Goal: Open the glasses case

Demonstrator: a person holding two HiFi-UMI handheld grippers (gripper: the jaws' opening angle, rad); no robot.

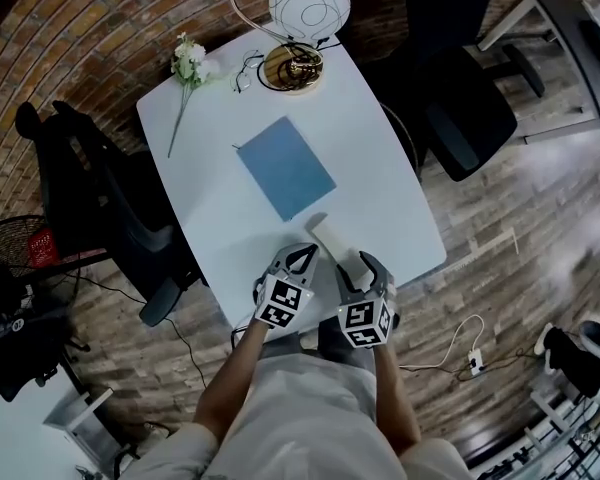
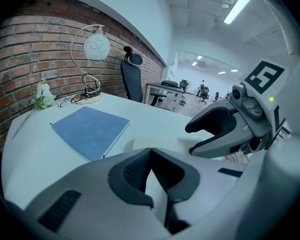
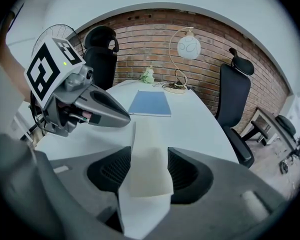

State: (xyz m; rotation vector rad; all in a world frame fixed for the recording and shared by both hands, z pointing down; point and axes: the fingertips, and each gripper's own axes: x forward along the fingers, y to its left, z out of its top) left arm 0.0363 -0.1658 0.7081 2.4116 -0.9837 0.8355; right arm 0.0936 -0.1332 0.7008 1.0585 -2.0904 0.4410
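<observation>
A white glasses case (image 1: 323, 232) lies near the front edge of the white table (image 1: 390, 178), close to the person working over it, its far end pointing toward a blue notebook (image 1: 286, 167) at mid-table. The right gripper (image 3: 149, 153) straddles the case: its 2 jaws stand well apart with the case filling the gap between them, the dark pads just beside its long sides and not visibly squeezing. A thin white edge rises along the case's left side in the right gripper view; whether the lid is up cannot be told. The left gripper (image 2: 151, 153) sits just beside the right one, angled down at the table, its 2 jaw tips brought together with nothing seen between them. At the table's far end stands a lamp (image 1: 308, 8) with a round white globe on a curved metal stem, a pair of eyeglasses (image 1: 247, 68) lying just beside its base and a sprig of white flowers (image 1: 188, 63) near the corner. A black office chair (image 1: 460, 98) waits on 1 side of the table.
</observation>
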